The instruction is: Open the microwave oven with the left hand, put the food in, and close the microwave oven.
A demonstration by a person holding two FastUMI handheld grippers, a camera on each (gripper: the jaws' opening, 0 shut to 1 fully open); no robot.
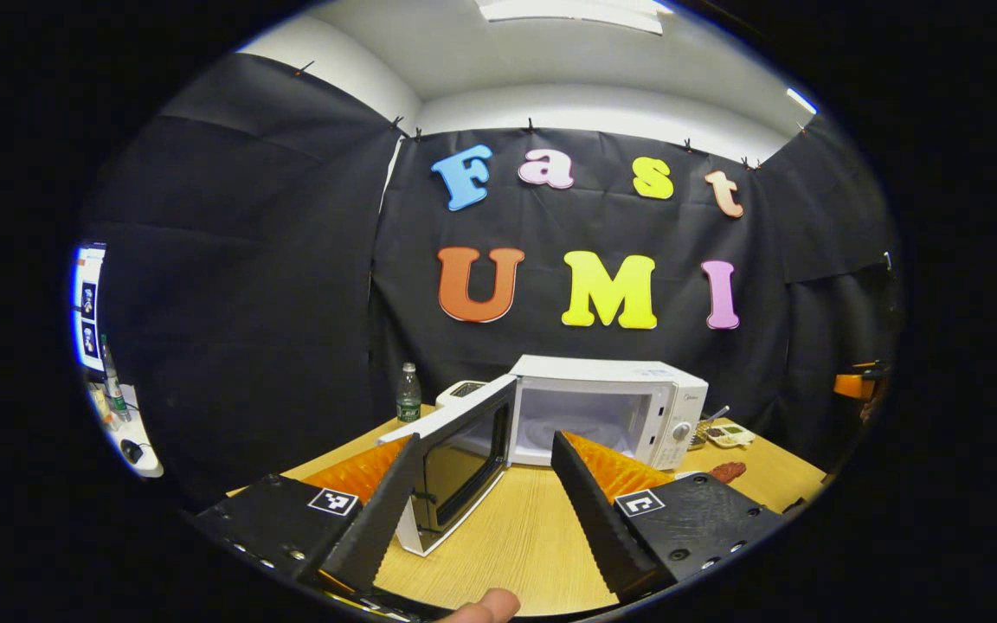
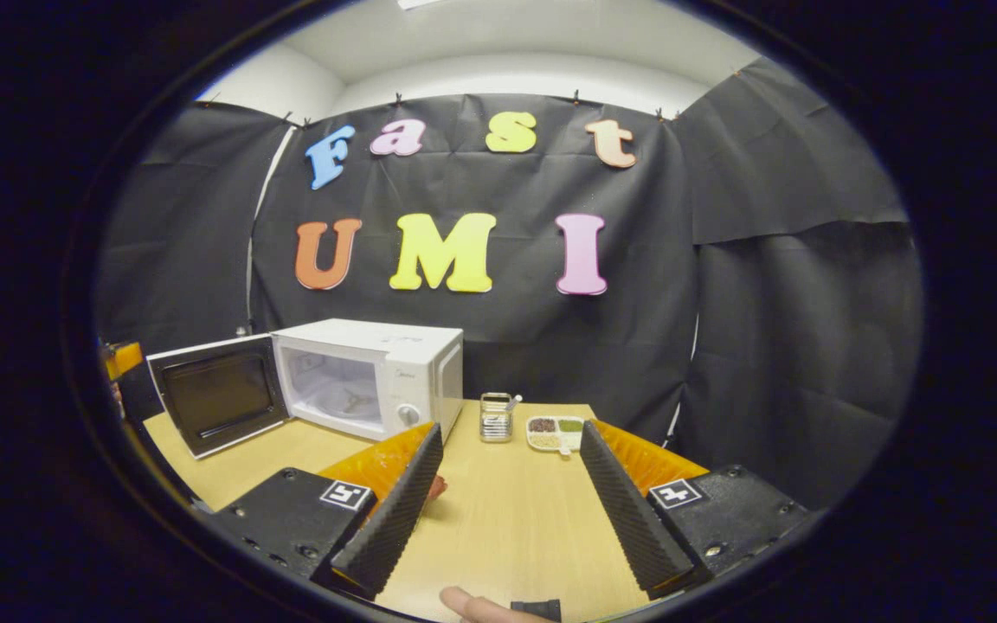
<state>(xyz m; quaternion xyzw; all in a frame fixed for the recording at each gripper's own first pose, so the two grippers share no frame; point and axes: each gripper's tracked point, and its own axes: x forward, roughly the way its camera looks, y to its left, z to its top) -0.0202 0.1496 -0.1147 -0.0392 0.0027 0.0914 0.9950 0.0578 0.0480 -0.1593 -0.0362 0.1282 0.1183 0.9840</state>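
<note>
The white microwave [image 1: 611,402] stands at the back of the wooden table [image 1: 533,536] with its door [image 1: 459,454] swung wide open to the left and its cavity bare. My left gripper [image 1: 485,439] is open, just in front of the door's edge, touching nothing. A reddish-brown piece of food [image 1: 728,472] lies on the table right of the microwave. In the right gripper view the microwave [image 2: 377,372] and its open door [image 2: 221,394] sit to the left. My right gripper [image 2: 510,433] is open and empty, with the food [image 2: 436,487] peeking out beside its left finger.
A divided tray [image 2: 555,433] of small foods and a glass jar [image 2: 496,417] stand right of the microwave. A water bottle [image 1: 408,394] and a small white device [image 1: 464,391] stand behind the door. Black cloth walls close in the table.
</note>
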